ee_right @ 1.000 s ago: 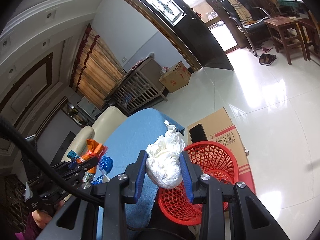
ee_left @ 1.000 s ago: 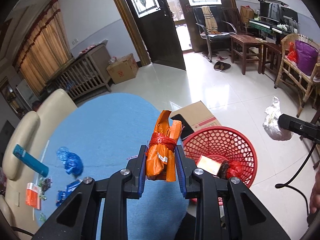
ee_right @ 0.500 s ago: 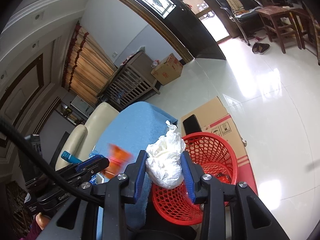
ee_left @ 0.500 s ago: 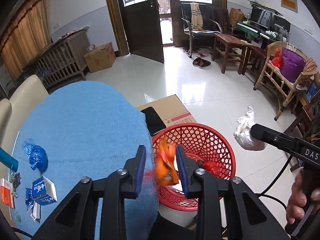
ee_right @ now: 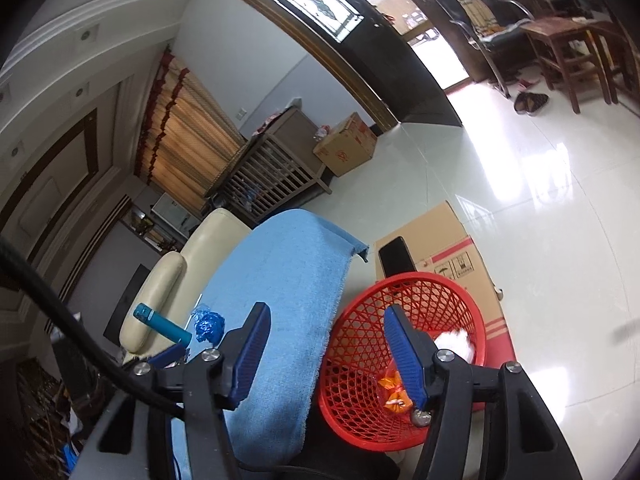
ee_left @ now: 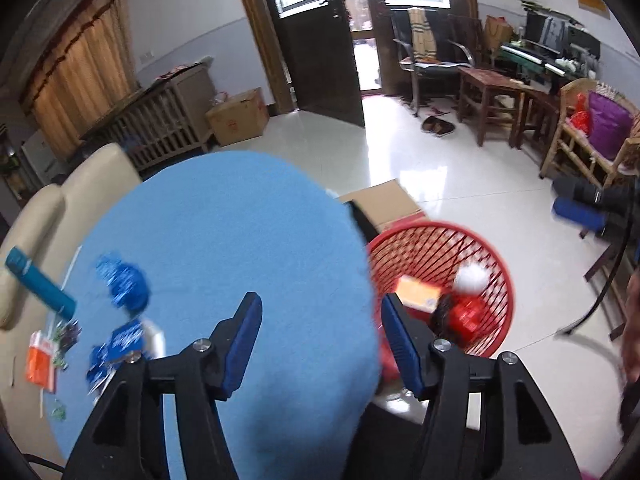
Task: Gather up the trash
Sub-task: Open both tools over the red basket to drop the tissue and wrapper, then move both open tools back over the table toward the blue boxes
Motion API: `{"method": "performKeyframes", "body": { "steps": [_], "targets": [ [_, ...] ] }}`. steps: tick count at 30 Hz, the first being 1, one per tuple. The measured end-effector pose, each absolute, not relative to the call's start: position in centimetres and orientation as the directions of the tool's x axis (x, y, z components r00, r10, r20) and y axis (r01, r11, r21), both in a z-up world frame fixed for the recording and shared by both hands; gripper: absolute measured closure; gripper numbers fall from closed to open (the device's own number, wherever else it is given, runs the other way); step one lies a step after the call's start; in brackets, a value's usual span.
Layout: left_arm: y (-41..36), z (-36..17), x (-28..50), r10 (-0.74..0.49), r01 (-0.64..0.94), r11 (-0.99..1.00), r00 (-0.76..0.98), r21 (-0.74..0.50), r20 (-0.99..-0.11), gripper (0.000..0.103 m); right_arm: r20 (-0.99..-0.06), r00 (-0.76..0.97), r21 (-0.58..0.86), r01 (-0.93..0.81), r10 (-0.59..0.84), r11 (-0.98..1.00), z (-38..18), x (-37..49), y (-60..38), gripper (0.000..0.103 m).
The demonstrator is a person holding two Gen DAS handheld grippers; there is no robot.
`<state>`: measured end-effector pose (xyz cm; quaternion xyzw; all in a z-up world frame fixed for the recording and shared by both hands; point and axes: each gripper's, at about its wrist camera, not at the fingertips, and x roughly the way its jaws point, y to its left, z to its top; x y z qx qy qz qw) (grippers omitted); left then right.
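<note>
Both grippers, left (ee_left: 321, 338) and right (ee_right: 326, 348), jaws spread, hold nothing; teal tube (ee_left: 40, 282) left of both, long axis slanting upper-left to lower-right

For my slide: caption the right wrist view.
Open right tool above red basket holding white bag and orange wrapper.

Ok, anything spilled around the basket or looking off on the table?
Nothing spilled: the white bag and orange wrapper lie inside the red basket. Both grippers are open and empty. Blue wrappers remain on the blue table.
</note>
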<state>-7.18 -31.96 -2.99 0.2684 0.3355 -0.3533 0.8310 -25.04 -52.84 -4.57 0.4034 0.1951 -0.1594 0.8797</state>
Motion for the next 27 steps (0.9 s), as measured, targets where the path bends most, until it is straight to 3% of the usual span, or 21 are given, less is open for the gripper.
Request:
{"method": "performKeyframes", "body": {
  "steps": [13,27],
  "targets": [
    [-18.7,-2.2,-3.5,-0.230,0.510,0.838,0.652,0.194,-0.722,0.040,-0.467,0.882,0.551,0.339,-0.054,0.763,-1.5,-21.1,-47.0,0.039],
    [-4.3,-3.8,-0.8,-0.052,0.232,0.961,0.687,0.151,-0.725,0.039,-0.534,0.844,0.442,0.221,0.057,0.869,-1.4,-15.0,-39.0,0.040]
  ]
}}
